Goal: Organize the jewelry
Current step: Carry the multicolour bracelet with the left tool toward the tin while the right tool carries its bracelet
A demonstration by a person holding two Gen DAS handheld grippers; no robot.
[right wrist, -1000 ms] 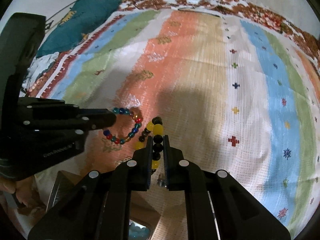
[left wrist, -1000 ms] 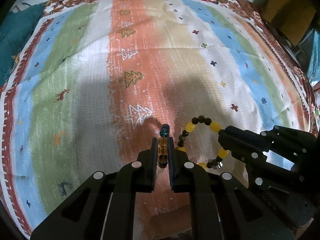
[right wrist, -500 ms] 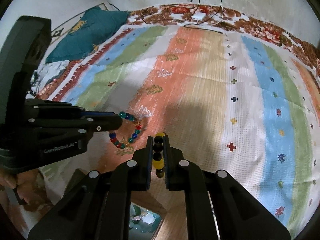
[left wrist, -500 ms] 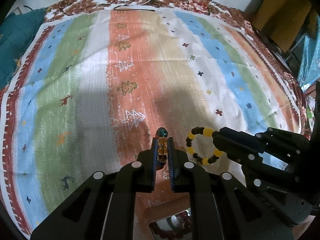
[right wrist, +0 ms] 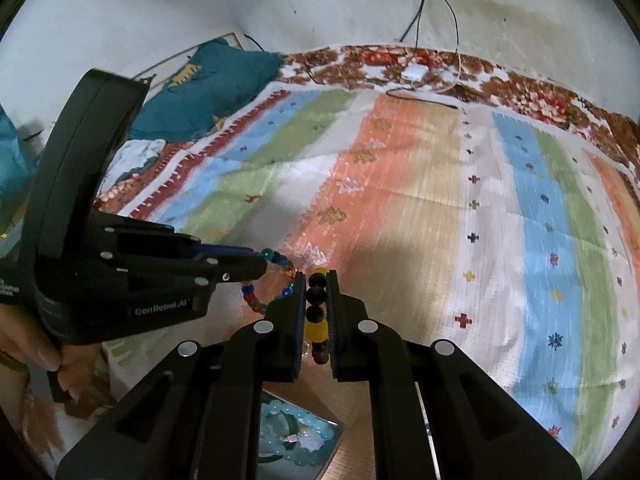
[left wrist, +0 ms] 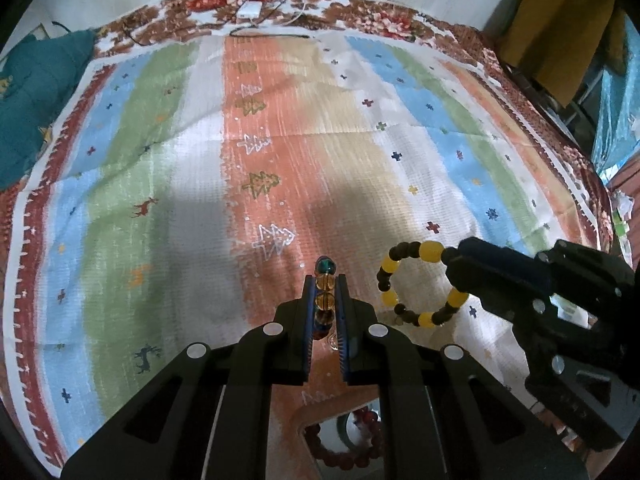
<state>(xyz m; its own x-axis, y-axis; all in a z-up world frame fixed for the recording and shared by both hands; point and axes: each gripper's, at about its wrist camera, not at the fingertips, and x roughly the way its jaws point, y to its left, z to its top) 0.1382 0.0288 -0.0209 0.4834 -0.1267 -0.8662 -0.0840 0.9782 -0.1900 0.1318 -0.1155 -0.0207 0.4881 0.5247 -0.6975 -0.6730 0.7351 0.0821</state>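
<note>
While both tools hang above the striped cloth (left wrist: 168, 184), the left tool (left wrist: 325, 280) pinches a multicoloured bracelet (right wrist: 276, 276) and the right tool (right wrist: 317, 292) pinches a yellow-and-black bracelet (left wrist: 416, 284), the two just beside each other, over a box (right wrist: 304, 440) with more beads.

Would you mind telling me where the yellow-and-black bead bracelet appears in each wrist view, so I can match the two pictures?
Left wrist view: the yellow-and-black bracelet hangs as an open loop at right of centre, held by the right gripper.
Right wrist view: the bracelet sits edge-on at lower centre, pinched between that gripper's jaws.
Shared landmark: the white tree motif on the orange stripe, just beyond the bracelet.
</note>
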